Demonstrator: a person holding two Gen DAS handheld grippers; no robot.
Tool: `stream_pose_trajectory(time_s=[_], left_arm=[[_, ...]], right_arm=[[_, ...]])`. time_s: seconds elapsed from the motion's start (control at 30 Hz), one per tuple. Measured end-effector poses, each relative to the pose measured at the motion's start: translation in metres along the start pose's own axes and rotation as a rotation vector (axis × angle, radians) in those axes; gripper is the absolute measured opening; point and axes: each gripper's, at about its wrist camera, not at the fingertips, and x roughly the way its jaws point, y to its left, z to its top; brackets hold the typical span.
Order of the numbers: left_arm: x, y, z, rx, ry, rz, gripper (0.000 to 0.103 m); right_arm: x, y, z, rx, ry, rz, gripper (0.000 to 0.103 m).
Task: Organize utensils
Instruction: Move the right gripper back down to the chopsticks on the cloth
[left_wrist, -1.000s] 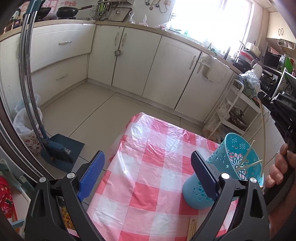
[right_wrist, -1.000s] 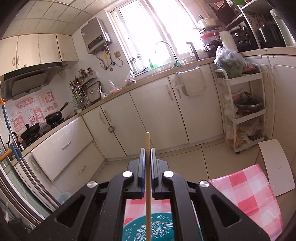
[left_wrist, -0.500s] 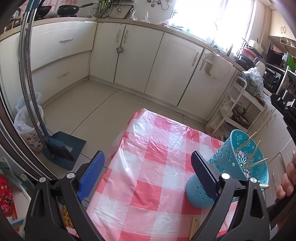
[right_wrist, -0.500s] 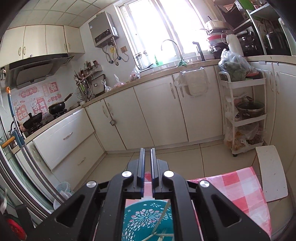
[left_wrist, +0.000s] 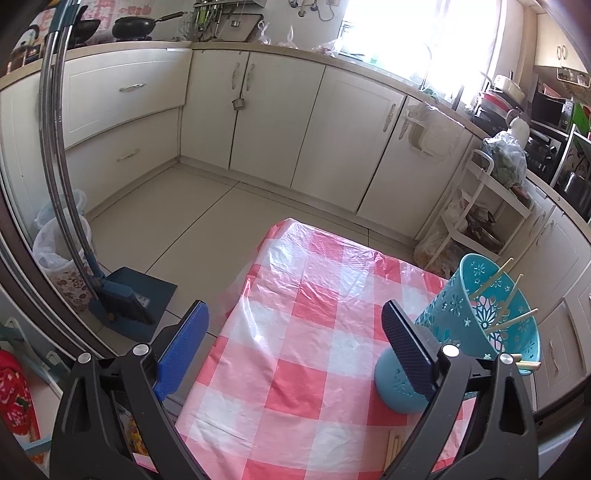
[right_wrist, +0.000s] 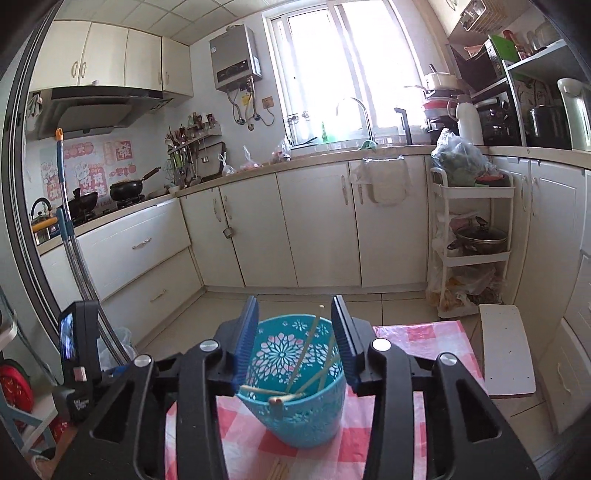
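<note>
A teal perforated holder (right_wrist: 295, 376) stands on the pink-checked table (right_wrist: 432, 339) with several wooden chopsticks (right_wrist: 314, 343) leaning inside it. In the left wrist view the same holder (left_wrist: 476, 328) sits at the right, sticks (left_wrist: 513, 291) poking out. My right gripper (right_wrist: 294, 332) hovers just behind and above the holder, its jaws opening with nothing pressed between the pads. My left gripper (left_wrist: 295, 343) stands wide open over the cloth, left of the holder, with nothing in it. More loose chopsticks (left_wrist: 393, 448) lie at the near table edge, also the loose chopsticks (right_wrist: 279, 470).
White kitchen cabinets (left_wrist: 332, 122) line the far wall. A white rolling rack (right_wrist: 472, 236) stands right of the table, a white board (right_wrist: 506, 350) beside it. A dustpan and broom (left_wrist: 122, 295) and a bagged bin (left_wrist: 62, 251) stand on the floor at left.
A second ago my right gripper was shut on an upright chopstick over the holder. That stick now lies in the holder, the jaws have parted, and the gripper has drawn back. The left gripper stayed still.
</note>
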Motion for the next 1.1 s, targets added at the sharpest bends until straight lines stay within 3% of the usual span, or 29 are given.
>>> stream_pose_trajectory(time_s=[0.47,1.0,1.07,1.1], left_arm=[[-0.006,-0.007,-0.002,0.036,-0.016,0.006,0.093],[-0.004,-0.01,-0.004,0.052,-0.007,0.01,0.094],[-0.004,-0.01,-0.004,0.053,-0.007,0.011,0.094],[-0.004,-0.01,-0.004,0.052,-0.007,0.011,0.094]], right_arm=[[0.008,-0.008,-0.077,0.023,0.225,-0.049,0.044],[0.03,0.003,-0.123,-0.006,0.393,-0.033,0.047],[0.035,0.005,-0.131,-0.012,0.425,-0.024,0.039],[0.037,0.006,-0.135,-0.014,0.444,-0.017,0.029]])
